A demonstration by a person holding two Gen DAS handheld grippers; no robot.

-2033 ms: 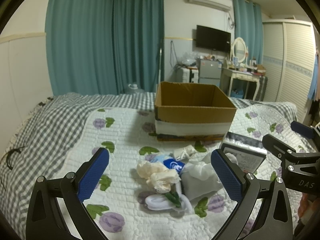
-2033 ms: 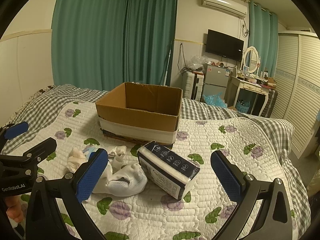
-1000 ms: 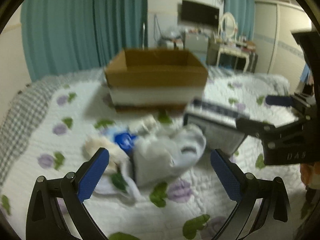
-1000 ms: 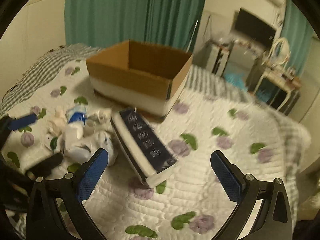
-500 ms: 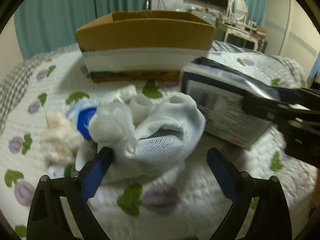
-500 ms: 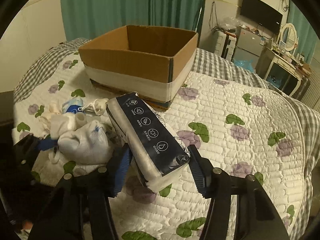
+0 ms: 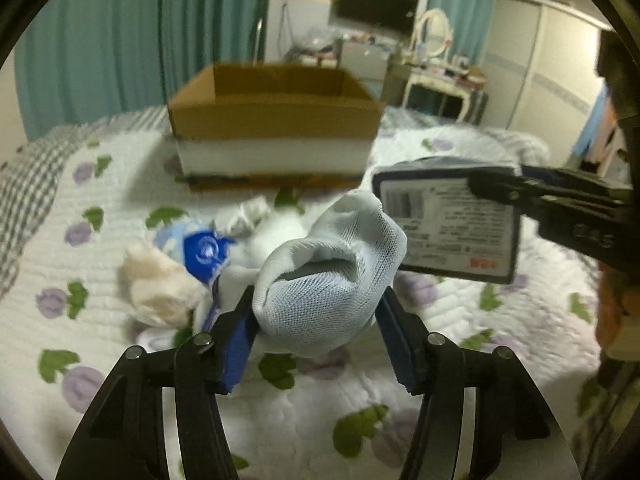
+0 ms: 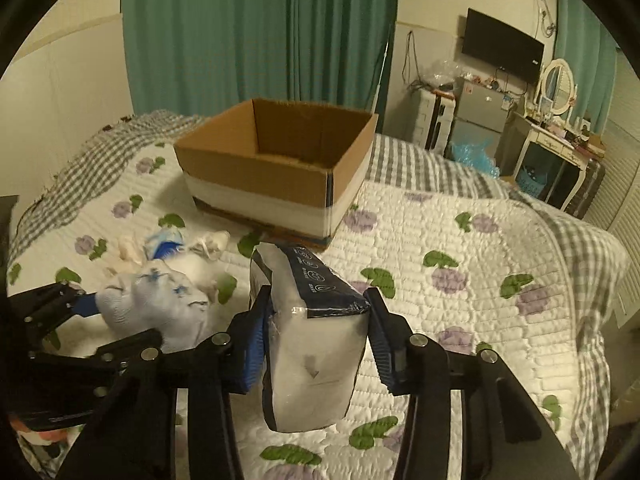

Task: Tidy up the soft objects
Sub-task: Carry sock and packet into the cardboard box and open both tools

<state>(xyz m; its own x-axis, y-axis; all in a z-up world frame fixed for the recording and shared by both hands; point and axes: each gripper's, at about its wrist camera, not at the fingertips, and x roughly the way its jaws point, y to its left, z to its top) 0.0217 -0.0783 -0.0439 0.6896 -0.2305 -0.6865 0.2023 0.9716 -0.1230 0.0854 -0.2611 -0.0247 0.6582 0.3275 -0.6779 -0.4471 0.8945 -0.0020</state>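
Observation:
My left gripper [image 7: 320, 332] is shut on a pale mesh sock bundle [image 7: 324, 276] and holds it just above the quilt; the bundle also shows in the right wrist view [image 8: 156, 304]. My right gripper [image 8: 316, 340] is shut on a dark-topped tissue pack [image 8: 312, 332], lifted off the bed; the pack also shows in the left wrist view [image 7: 448, 224]. An open cardboard box [image 7: 276, 120] [image 8: 276, 164] stands on the bed behind both. A cream soft item [image 7: 156, 284] and a blue-and-white item [image 7: 200, 248] lie left of the bundle.
Everything rests on a white quilt with purple flowers [image 8: 460, 264] over a grey checked blanket [image 8: 560, 216]. Green curtains [image 8: 256, 32], a TV [image 8: 500, 44], a dressing table [image 8: 556, 140] and a wardrobe stand beyond the bed.
Both grippers dropped toward the bed and closed. The left one took hold of the mesh sock bundle, the right one the tissue pack, and both items have risen off the quilt.

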